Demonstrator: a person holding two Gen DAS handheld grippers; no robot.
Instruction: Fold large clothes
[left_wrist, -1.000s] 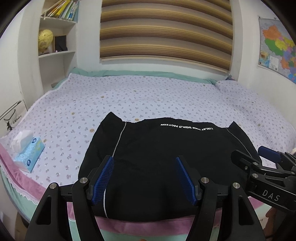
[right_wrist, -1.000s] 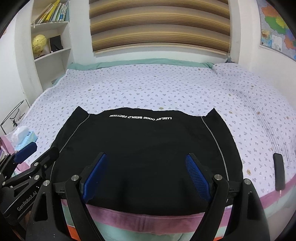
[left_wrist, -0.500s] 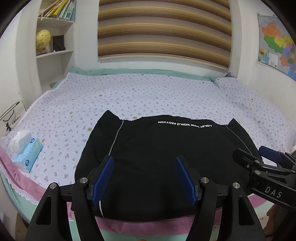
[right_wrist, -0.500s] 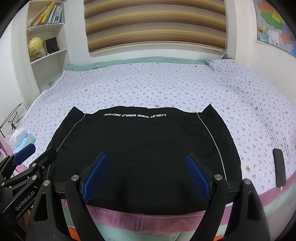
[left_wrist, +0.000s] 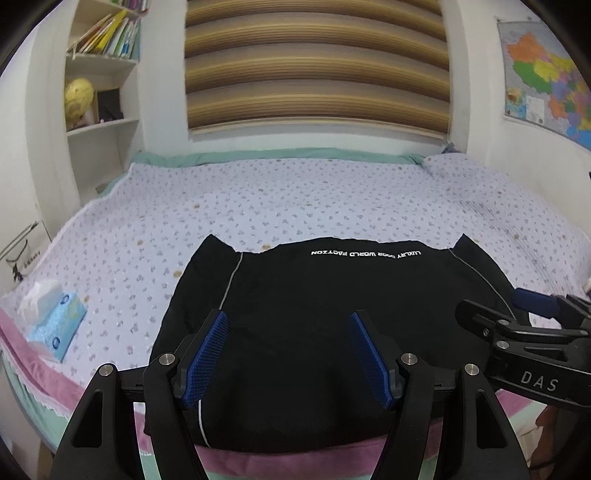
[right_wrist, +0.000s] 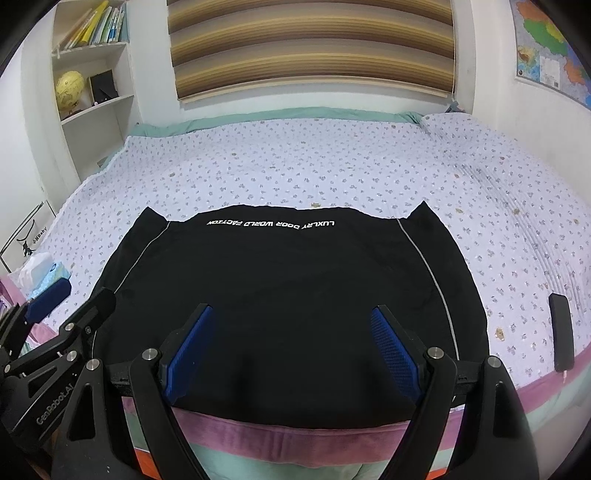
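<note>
1. My left tongs (left_wrist: 288, 354) and right tongs (right_wrist: 291, 349) hang side by side, both spread wide and gripping nothing, poised above the near hem, ready to pinch it.
2. The garment (right_wrist: 288, 280) lies flat on the bed (right_wrist: 295, 166), hem draped over the near edge, lettering far.
3. Tissues (left_wrist: 55, 317) and a phone (right_wrist: 561, 338) lie aside, clear of the fold.

Matt black cloth garment (right_wrist: 288, 280); printed cotton bedsheet (right_wrist: 332, 162).
</note>
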